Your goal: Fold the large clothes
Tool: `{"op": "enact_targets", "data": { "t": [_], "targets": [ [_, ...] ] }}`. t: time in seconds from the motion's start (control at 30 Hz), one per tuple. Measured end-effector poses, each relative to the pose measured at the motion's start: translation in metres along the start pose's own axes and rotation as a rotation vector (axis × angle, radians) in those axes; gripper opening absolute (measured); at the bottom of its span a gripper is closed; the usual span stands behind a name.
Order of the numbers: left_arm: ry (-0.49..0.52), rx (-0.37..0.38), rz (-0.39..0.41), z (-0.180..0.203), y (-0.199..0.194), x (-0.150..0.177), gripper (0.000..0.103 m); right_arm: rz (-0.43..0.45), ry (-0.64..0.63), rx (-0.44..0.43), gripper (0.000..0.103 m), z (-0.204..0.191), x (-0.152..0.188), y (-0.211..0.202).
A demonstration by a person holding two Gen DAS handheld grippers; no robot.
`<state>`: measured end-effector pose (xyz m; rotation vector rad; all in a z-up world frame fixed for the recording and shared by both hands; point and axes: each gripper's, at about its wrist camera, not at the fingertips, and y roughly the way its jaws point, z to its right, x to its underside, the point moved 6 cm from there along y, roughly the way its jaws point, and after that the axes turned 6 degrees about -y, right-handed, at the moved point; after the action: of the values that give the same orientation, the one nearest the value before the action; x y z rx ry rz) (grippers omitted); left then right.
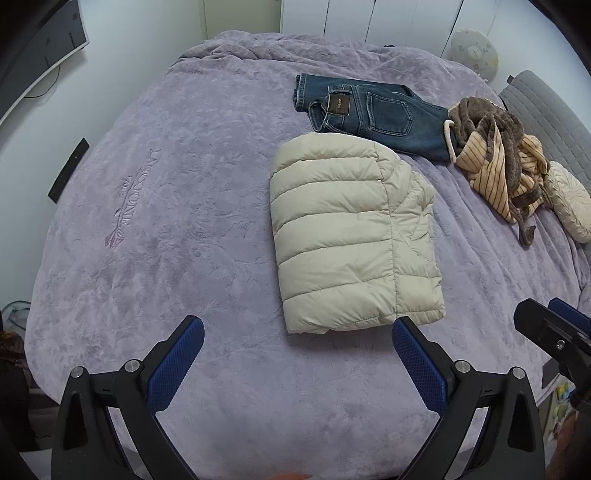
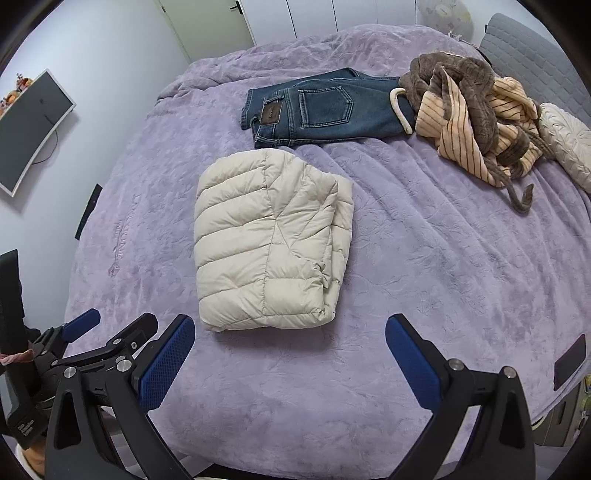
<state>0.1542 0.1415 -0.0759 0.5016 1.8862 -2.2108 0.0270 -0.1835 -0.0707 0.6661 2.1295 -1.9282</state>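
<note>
A cream puffer jacket lies folded into a rectangle on the purple bedspread; it also shows in the right wrist view. Folded blue jeans lie beyond it, also in the right wrist view. A crumpled striped orange and brown robe lies at the far right, also in the right wrist view. My left gripper is open and empty, just short of the jacket's near edge. My right gripper is open and empty, near the jacket's near edge; it shows in the left wrist view.
A cream quilted cushion and a grey headboard are at the far right. A monitor hangs on the left wall. White wardrobe doors stand behind the bed. The bed's near edge is just below both grippers.
</note>
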Motion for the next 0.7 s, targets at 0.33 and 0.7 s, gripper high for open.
{"op": "enact_targets", "data": {
  "t": [0.33,0.7],
  "targets": [
    [-0.004,-0.028,0.016,0.001,-0.025,0.000,0.102,0.022,-0.002,0.009,0.102,-0.004,-0.001,-0.017],
    [-0.012,-0.050,0.036,-0.004,-0.034,-0.001,0.102,0.015,0.002,0.019,0.103,-0.002,-0.004,-0.018]
  ]
}}
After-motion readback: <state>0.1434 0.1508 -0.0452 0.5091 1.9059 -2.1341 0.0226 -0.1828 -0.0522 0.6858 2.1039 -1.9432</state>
